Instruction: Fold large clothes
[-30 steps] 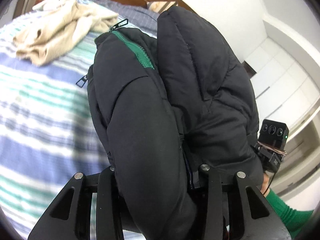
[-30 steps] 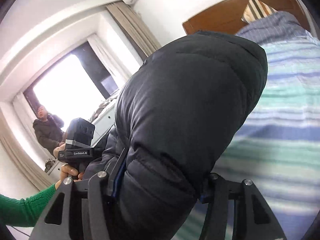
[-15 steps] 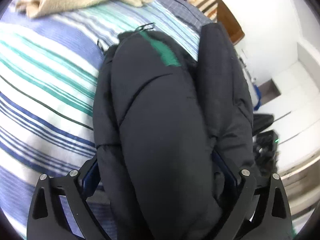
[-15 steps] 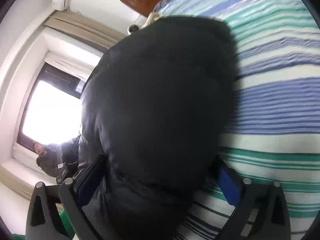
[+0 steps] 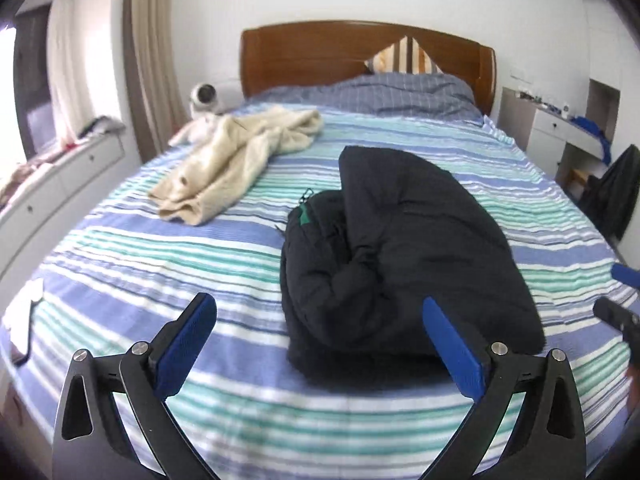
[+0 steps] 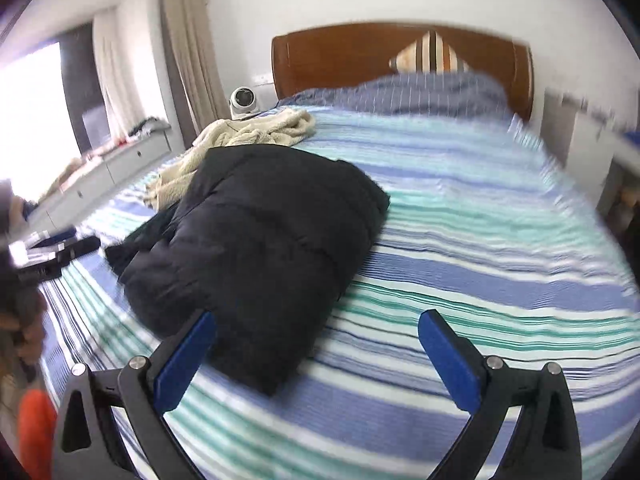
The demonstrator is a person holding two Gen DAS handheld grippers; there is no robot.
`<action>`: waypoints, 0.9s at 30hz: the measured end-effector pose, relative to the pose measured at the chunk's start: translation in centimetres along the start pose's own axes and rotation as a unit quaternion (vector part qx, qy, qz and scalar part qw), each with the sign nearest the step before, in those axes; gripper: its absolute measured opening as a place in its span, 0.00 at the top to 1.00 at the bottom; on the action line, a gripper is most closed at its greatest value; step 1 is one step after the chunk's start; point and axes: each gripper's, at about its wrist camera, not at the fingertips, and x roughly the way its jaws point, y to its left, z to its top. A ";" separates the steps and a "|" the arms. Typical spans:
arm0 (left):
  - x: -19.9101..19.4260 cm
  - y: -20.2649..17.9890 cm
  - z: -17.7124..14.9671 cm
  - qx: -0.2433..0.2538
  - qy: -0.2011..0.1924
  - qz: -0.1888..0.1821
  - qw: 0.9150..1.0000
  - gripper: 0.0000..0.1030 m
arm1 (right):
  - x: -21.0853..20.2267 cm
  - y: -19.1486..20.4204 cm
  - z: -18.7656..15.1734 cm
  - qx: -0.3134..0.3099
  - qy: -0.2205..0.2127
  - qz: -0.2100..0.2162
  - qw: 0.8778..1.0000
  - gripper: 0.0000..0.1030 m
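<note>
Striped bed [image 5: 132, 264] carries my folded black puffer jacket [image 5: 404, 264], lying lengthwise toward the headboard [image 5: 320, 52]; left gripper [image 5: 320, 336] and right gripper [image 6: 318, 344] just opened, both empty.

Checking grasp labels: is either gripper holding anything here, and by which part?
Nothing is held. The left gripper and right gripper both stand open and empty; the folded black jacket lies free on the bed.

A black jacket [image 5: 404, 256] with green trim and a cream garment [image 5: 236, 160] are laid on a blue-, teal- and white-striped bed [image 5: 140, 264].
</note>
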 end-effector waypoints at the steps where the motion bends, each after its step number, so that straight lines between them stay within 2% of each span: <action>1: -0.4 -0.4 0.1 -0.001 -0.002 0.006 1.000 0.00 | -0.3 -0.3 -0.3 -0.009 -0.003 -0.010 1.000 0.00; 3: -1.4 -1.1 0.2 -0.007 -0.012 0.016 1.000 0.00 | -1.8 0.9 -1.0 -0.023 -0.009 -0.034 0.999 0.00; 9: -4.1 -2.1 -0.7 -0.017 -0.023 0.035 0.999 0.00 | -4.7 2.4 -3.3 -0.029 -0.024 -0.066 0.997 0.00; 14: -6.3 -3.5 -1.3 -0.013 -0.033 0.032 0.999 0.00 | -6.6 3.3 -4.2 -0.030 -0.026 -0.105 0.994 0.00; 22: -8.0 -5.8 -3.9 -0.003 -0.001 0.004 1.000 0.00 | -9.1 3.4 -5.6 0.012 -0.009 -0.073 0.997 0.00; 27: -7.7 -6.5 -5.8 -0.010 0.023 0.001 1.000 0.00 | -9.9 3.3 -7.3 0.025 0.015 -0.084 0.996 0.00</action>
